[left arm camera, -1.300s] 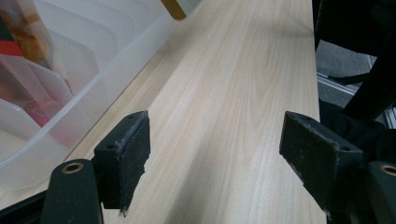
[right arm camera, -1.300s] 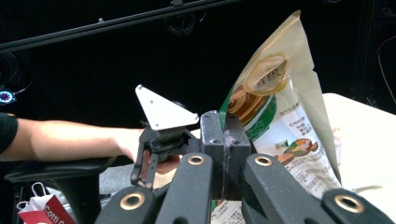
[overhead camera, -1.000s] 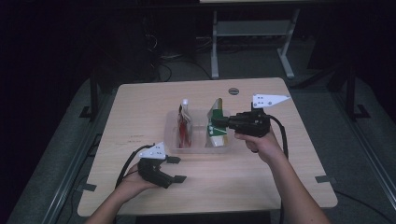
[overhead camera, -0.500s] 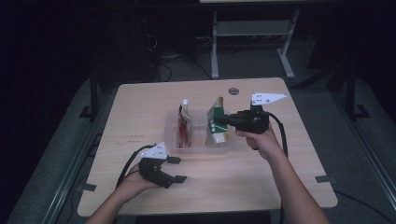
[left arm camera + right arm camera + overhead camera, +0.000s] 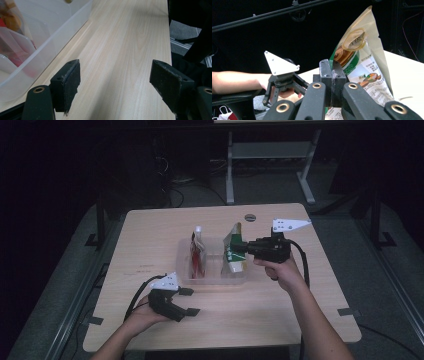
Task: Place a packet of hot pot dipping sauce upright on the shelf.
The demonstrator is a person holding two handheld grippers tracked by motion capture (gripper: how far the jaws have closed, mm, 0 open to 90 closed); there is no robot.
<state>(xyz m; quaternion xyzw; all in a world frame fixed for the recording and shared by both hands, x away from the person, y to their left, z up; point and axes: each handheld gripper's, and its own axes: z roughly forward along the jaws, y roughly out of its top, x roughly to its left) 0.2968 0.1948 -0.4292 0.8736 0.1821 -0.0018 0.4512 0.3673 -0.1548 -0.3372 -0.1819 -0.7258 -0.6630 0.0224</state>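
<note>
A green and cream snack bag (image 5: pixel 234 254) (image 5: pixel 362 55) stands tilted with its lower end inside the clear plastic bin (image 5: pixel 215 279). My right gripper (image 5: pixel 241 248) (image 5: pixel 332 72) reaches in from the right and is shut on the bag's edge. A red packet (image 5: pixel 198 257) stands upright in the left part of the bin. Near the table's front left my left gripper (image 5: pixel 189 301) (image 5: pixel 117 80) rests low over the wood. It is open, with only bare table between its pads. The right gripper view also shows that left gripper (image 5: pixel 283 82), farther off.
The bin's clear wall (image 5: pixel 50 42) lies just left of my left gripper's jaws. A round grommet (image 5: pixel 250 217) sits at the table's far edge. The wooden table (image 5: pixel 150 245) has free room left and right of the bin. Dark floor and a metal stand lie beyond.
</note>
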